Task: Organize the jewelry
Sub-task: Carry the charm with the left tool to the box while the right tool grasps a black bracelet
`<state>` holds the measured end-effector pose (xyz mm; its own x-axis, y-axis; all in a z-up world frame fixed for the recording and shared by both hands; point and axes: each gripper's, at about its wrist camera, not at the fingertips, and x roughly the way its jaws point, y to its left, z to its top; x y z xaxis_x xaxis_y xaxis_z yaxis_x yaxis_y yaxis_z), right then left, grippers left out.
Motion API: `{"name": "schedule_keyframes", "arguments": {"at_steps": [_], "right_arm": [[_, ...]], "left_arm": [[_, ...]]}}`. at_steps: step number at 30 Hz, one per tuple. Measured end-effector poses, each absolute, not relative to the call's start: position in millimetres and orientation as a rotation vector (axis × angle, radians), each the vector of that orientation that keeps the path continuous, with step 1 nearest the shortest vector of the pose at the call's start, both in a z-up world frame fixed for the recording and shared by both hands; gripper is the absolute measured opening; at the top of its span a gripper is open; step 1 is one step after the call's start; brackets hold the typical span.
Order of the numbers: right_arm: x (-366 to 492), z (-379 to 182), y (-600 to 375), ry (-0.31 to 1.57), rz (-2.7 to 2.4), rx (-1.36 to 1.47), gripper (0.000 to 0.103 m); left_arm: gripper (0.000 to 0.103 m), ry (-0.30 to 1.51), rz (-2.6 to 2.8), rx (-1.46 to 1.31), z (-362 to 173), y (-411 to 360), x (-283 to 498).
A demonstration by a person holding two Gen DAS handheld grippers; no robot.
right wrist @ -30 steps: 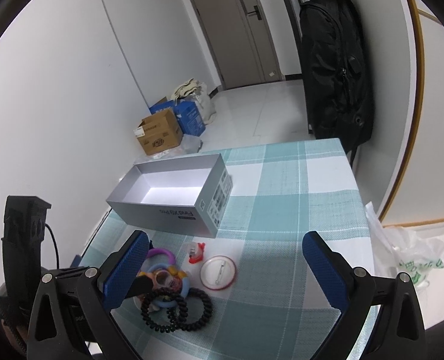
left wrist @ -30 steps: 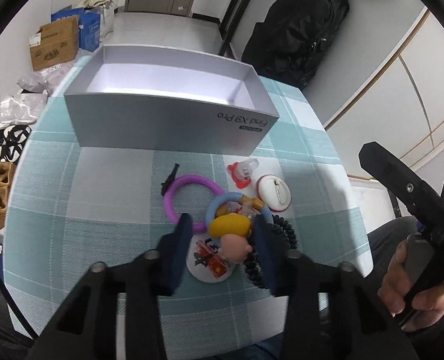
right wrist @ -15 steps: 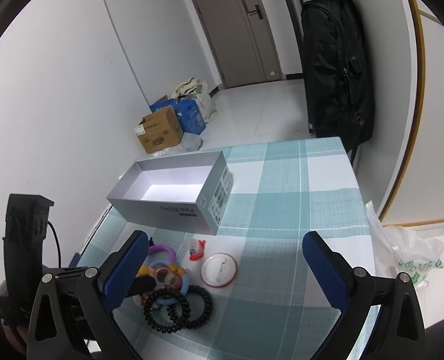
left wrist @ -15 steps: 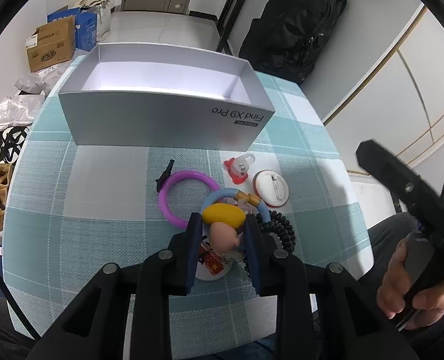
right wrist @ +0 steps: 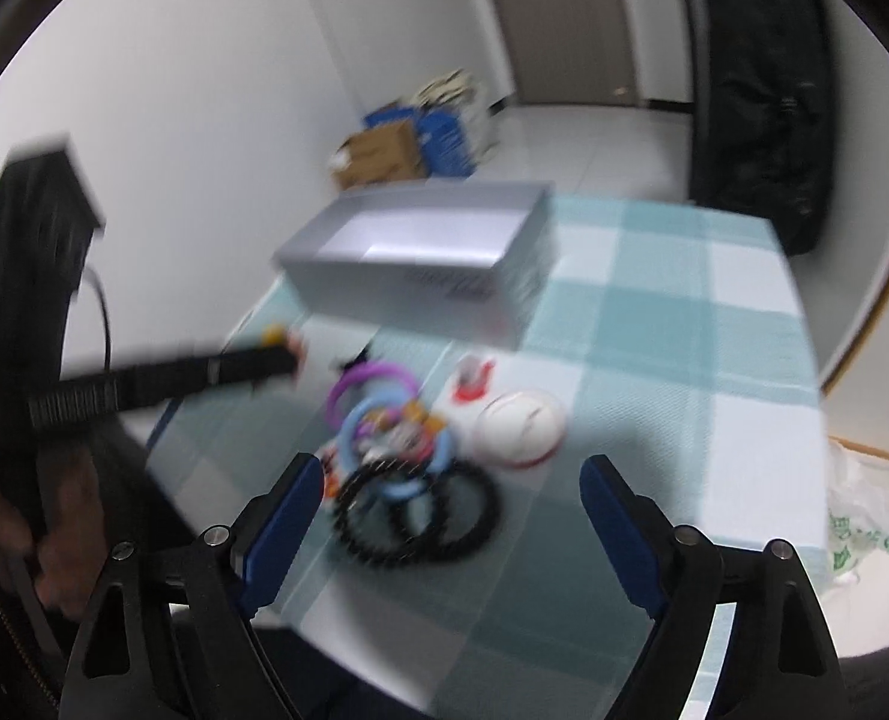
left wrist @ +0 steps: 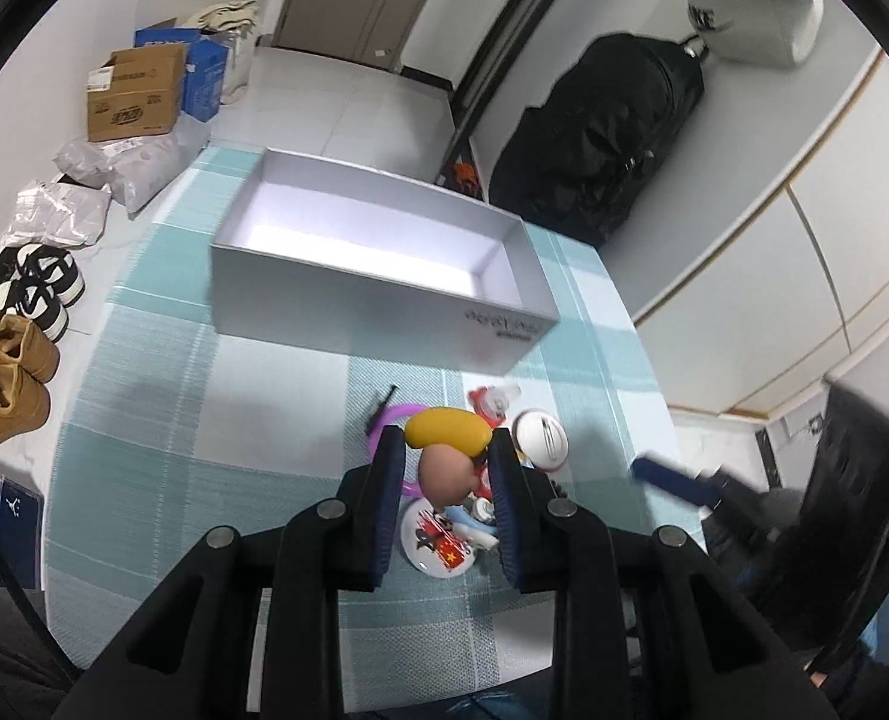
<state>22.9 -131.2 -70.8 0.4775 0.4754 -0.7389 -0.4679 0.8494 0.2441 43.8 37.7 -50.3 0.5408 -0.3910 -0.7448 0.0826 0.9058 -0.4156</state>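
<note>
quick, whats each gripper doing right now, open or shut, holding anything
Left gripper: shut on the small yellow-haired doll charm.
Right gripper: open and closing, nothing held, above the black spiral hair ties.

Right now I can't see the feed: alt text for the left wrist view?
The left gripper is shut on a figure charm above a jewelry pile on a checked tablecloth. An open grey box sits beyond.

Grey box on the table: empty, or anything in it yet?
Empty as far as visible. The grey box shows a bare white floor; the jewelry pile lies on the table in front of it.
</note>
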Motion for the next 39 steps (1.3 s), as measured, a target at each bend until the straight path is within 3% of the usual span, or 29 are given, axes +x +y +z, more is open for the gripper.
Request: {"name": "schedule_keyframes", "arguments": {"at_steps": [7, 13, 15, 21, 39], "right_arm": [[12, -85, -100, 0.901, 0.596, -0.151, 0.084], [10, -96, -89, 0.924, 0.578, -0.225, 0.066], [9, -97, -88, 0.917, 0.580, -0.242, 0.052], [9, -93, -93, 0.900, 0.574, -0.235, 0.047], [49, -27, -117, 0.729, 0.626, 0.039, 0.047]], "left_arm": [[0.023, 0.919, -0.286, -0.370, -42, 44, 41], [0.023, 0.902, -0.289, -0.390, -39, 55, 38], [0.023, 0.899, -0.288, -0.395, -38, 56, 38], [0.023, 0.895, -0.293, -0.395, -37, 57, 38], [0.023, 0.882, -0.279, -0.410, -25, 58, 64]]}}
